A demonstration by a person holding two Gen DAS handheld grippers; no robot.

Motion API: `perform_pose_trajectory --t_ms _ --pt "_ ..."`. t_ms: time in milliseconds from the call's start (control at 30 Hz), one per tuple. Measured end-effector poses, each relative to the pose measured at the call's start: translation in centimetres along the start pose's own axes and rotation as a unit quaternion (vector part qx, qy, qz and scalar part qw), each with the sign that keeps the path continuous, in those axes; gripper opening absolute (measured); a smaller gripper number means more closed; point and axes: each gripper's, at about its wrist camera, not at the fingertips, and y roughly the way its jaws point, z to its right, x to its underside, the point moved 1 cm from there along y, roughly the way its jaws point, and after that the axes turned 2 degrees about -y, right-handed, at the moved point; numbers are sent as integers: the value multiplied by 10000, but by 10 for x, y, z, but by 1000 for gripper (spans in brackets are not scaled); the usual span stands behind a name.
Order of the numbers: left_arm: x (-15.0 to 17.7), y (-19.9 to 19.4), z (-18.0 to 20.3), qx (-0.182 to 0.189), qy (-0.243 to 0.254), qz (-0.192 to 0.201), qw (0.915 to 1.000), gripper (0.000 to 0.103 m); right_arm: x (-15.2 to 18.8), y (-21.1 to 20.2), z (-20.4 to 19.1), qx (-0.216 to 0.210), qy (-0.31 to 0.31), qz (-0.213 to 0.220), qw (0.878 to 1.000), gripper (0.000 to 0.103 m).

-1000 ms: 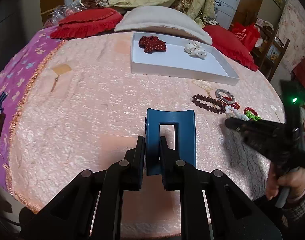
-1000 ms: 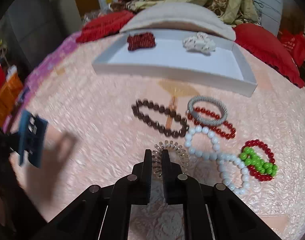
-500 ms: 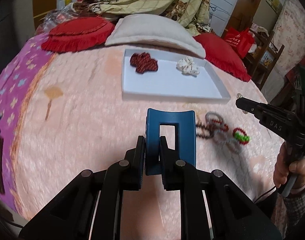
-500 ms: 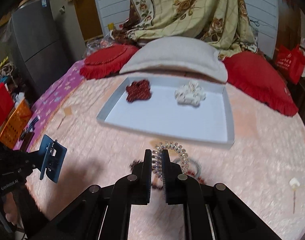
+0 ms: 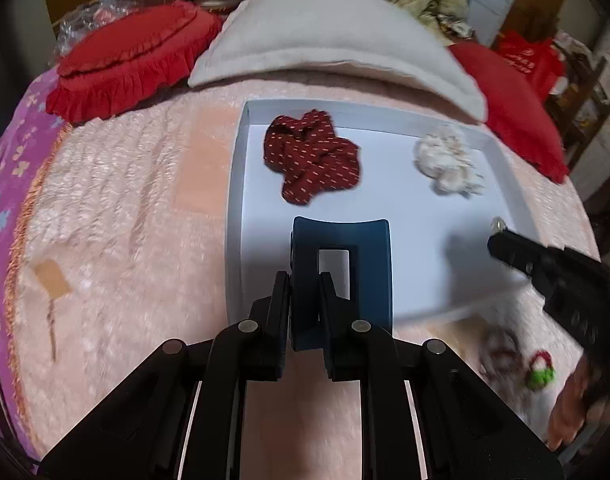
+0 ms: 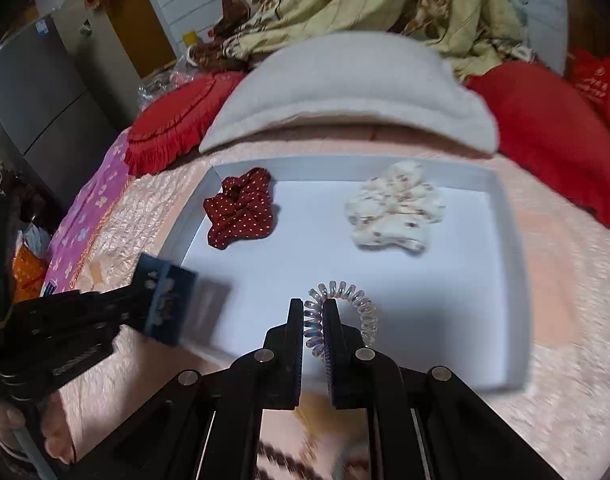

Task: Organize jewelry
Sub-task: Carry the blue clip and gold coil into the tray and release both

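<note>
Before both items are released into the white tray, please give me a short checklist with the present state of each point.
1. Left gripper fingers grip the blue hair claw: ok.
2. Right gripper fingers grip the clear spiral hair tie: ok.
3. Both items are over the white tray: ok.
4. Free floor beside the red scrunchie and the cream scrunchie: ok.
5. Height above the tray floor: cannot tell.

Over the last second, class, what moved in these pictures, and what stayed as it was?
Both grippers carried their loads forward from the bedspread to over the white tray: the left hand-held gripper with the blue hair claw, the right hand-held gripper with the clear spiral hair tie. Both grips stayed shut. The red scrunchie and cream scrunchie kept their places in the tray.
</note>
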Motion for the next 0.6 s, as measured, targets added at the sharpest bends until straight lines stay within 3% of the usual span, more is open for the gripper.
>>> perform_pose_trajectory --t_ms 167,300,467,600 --pt "-14 28 -6 -75 -74 -82 9999 13 -10 39 -9 -195 -9 -187 9996 9" --pt "-15 34 -16 134 -291 -96 9994 19 -11 54 -10 -318 33 -286 9991 9" --pt "-8 16 -16 194 -174 171 9995 32 -10 63 -12 -336 22 -359 9988 11" --pt "4 -13 -16 170 -122 354 9992 32 -11 59 -17 -376 24 -360 9986 17"
